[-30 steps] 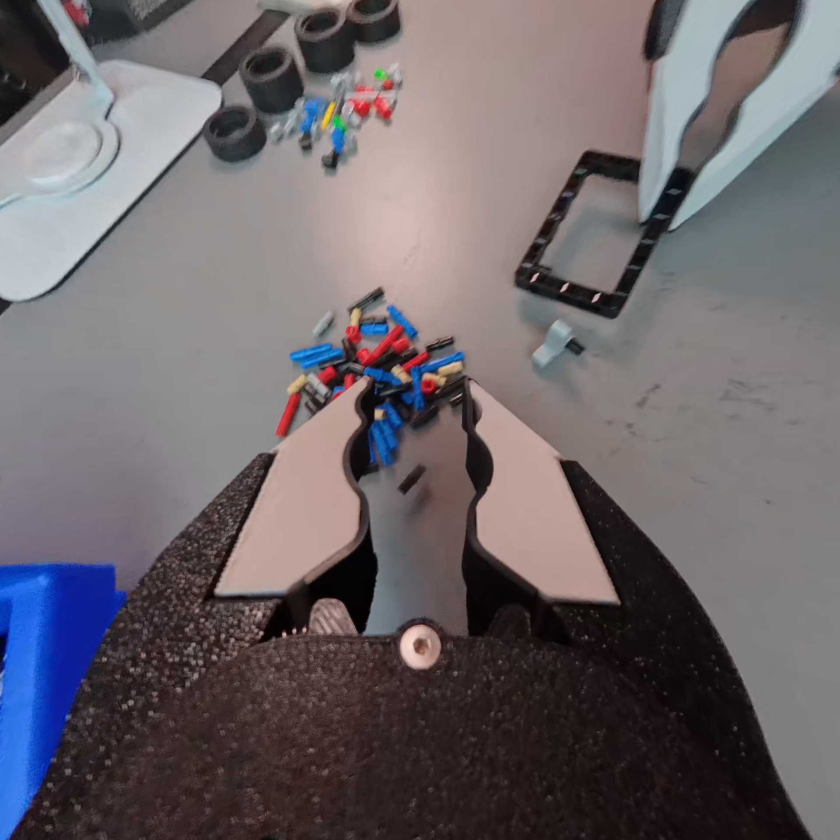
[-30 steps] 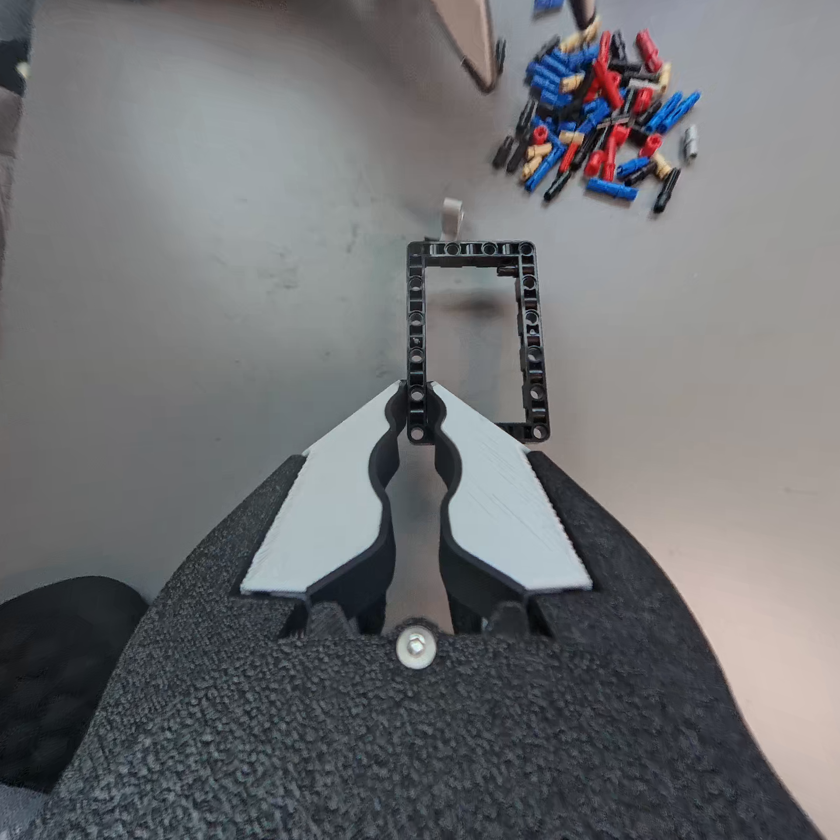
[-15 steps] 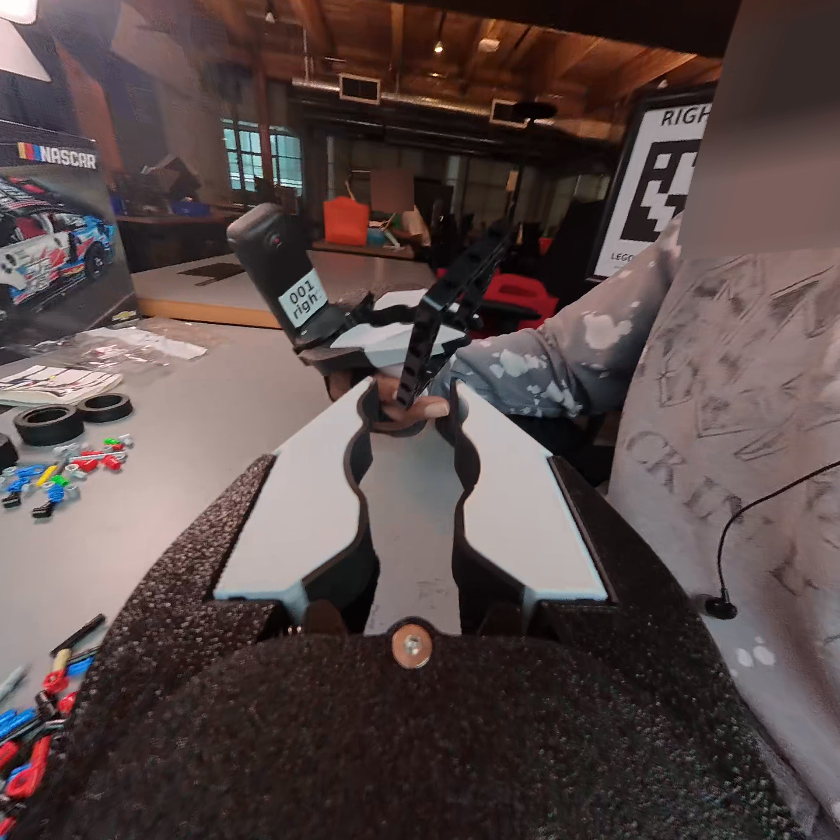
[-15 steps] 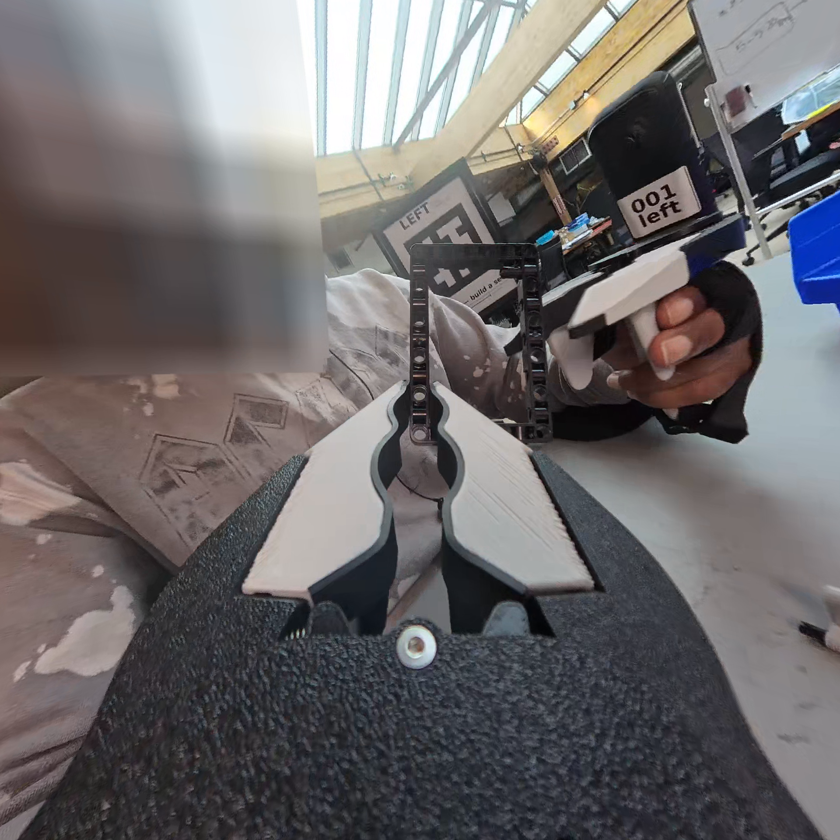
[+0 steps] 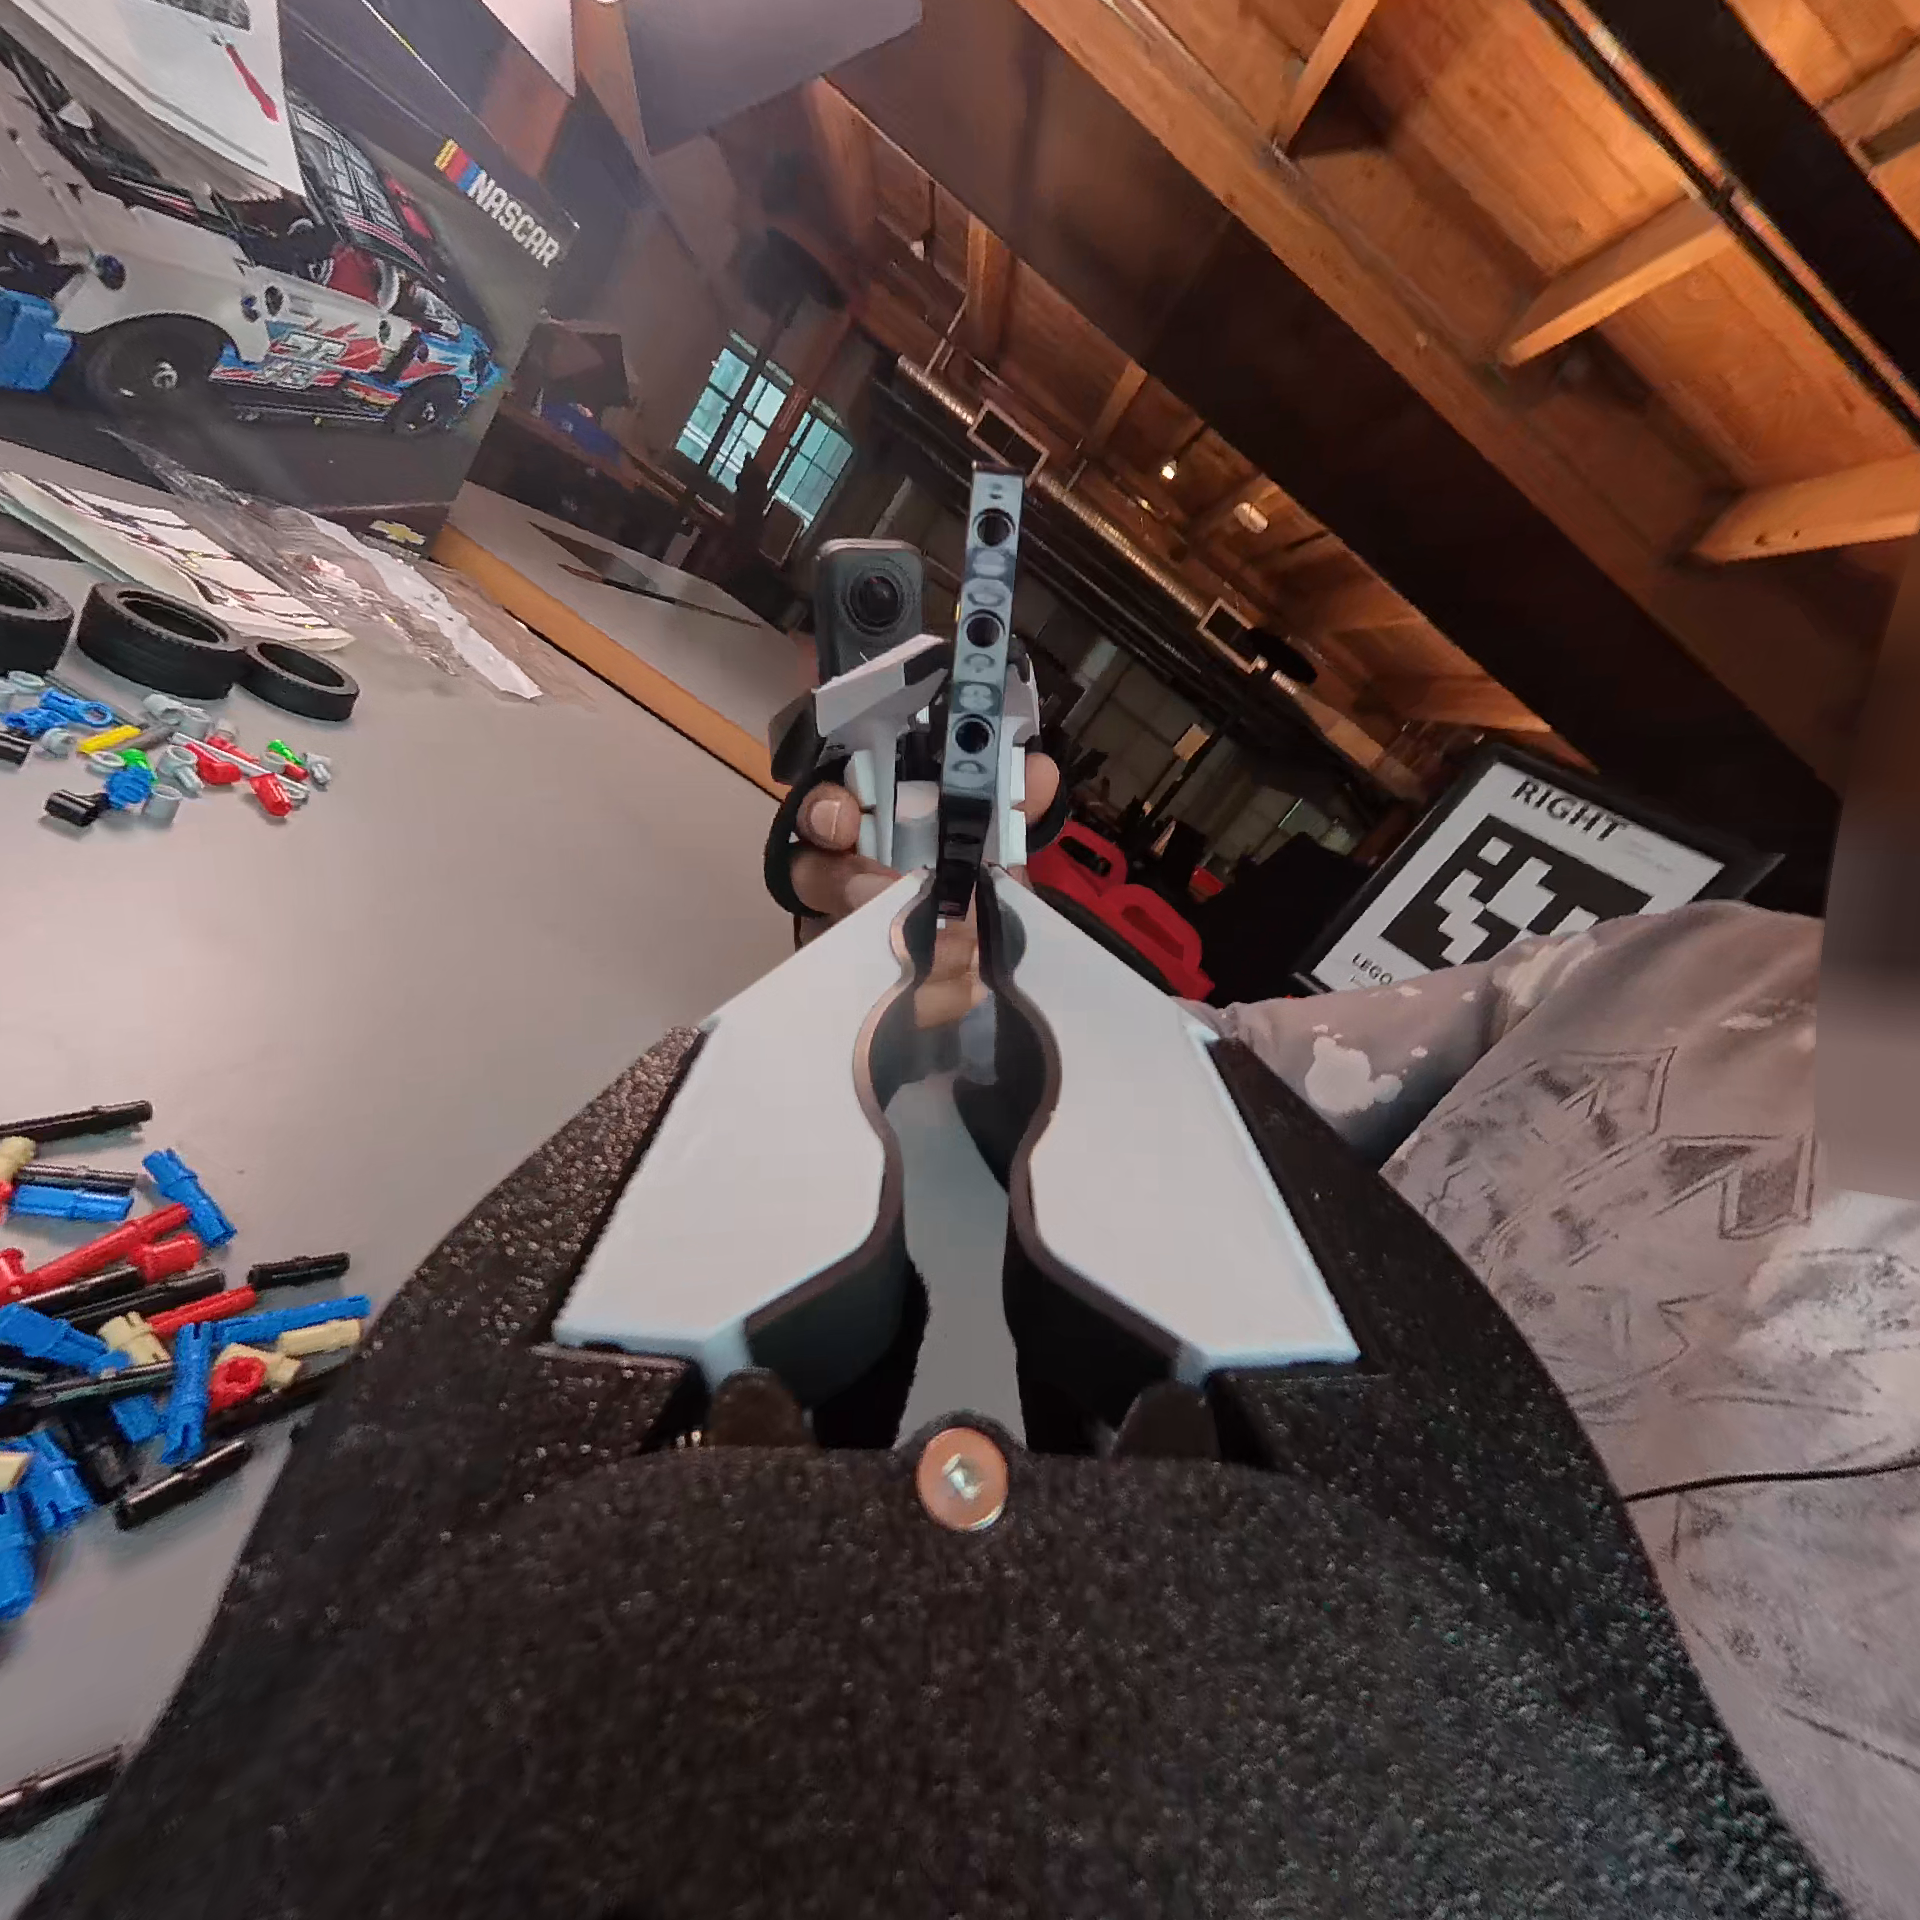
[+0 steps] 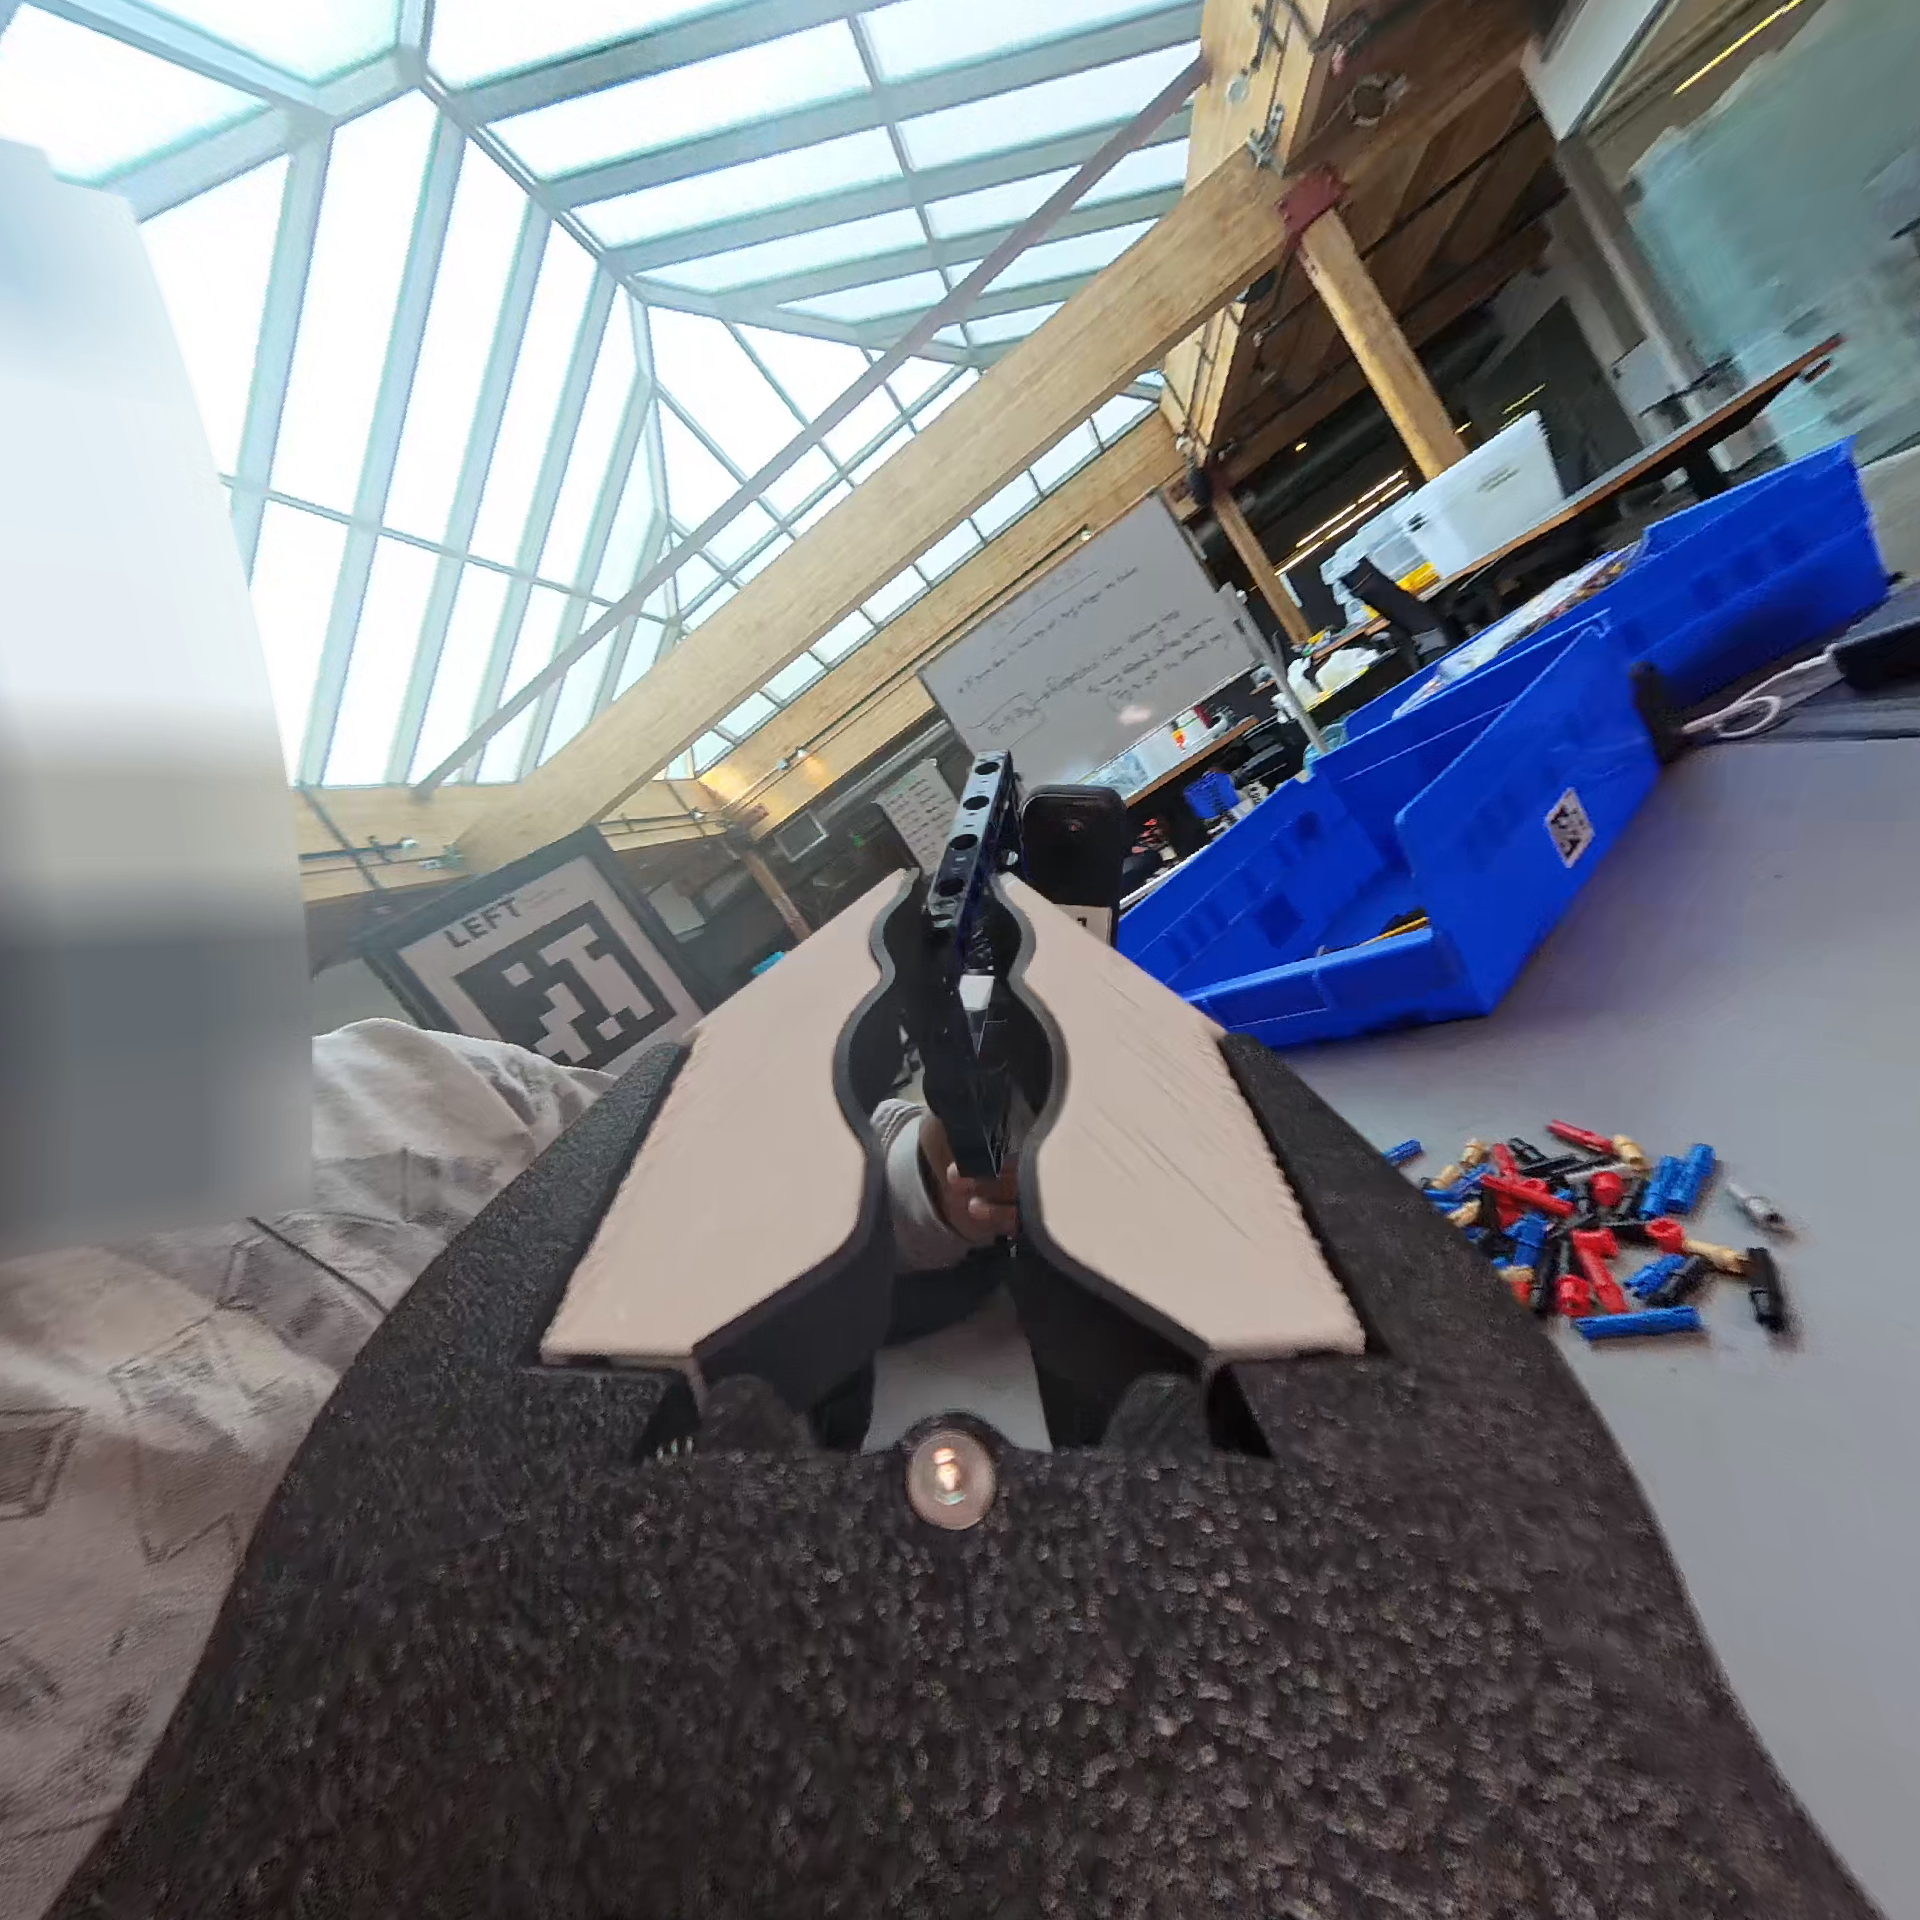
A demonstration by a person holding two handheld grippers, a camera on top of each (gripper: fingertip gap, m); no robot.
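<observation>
A black rectangular beam frame (image 5: pixel 982 644) is held up in the air above the grey table (image 5: pixel 416 987), seen edge-on in both views. My left gripper (image 5: pixel 954 888) is shut on the frame's lower edge. My right gripper (image 6: pixel 961 904) is shut on the frame (image 6: pixel 971 831) from the opposite side, and part of the frame runs down between its fingers. The two grippers face each other. The right gripper's body and the hand holding it show behind the frame in the left wrist view (image 5: pixel 883 696). The left gripper's camera (image 6: pixel 1070 862) shows behind the frame in the right wrist view.
A pile of blue, red, black and tan pins (image 5: pixel 125 1309) lies on the table, also in the right wrist view (image 6: pixel 1590 1226). Black tyres (image 5: pixel 166 623) and small mixed parts (image 5: pixel 156 758) lie farther off. Blue bins (image 6: pixel 1507 883) stand at the table's side. A person's grey patterned clothing (image 5: pixel 1610 1195) is close by. Across from one pair of fingers to the other is roughly 6 cm.
Both grippers rose from the table and turned to face each other. The right one lifted the frame. The left gripper, open half a second ago, has shut on the frame's edge.
</observation>
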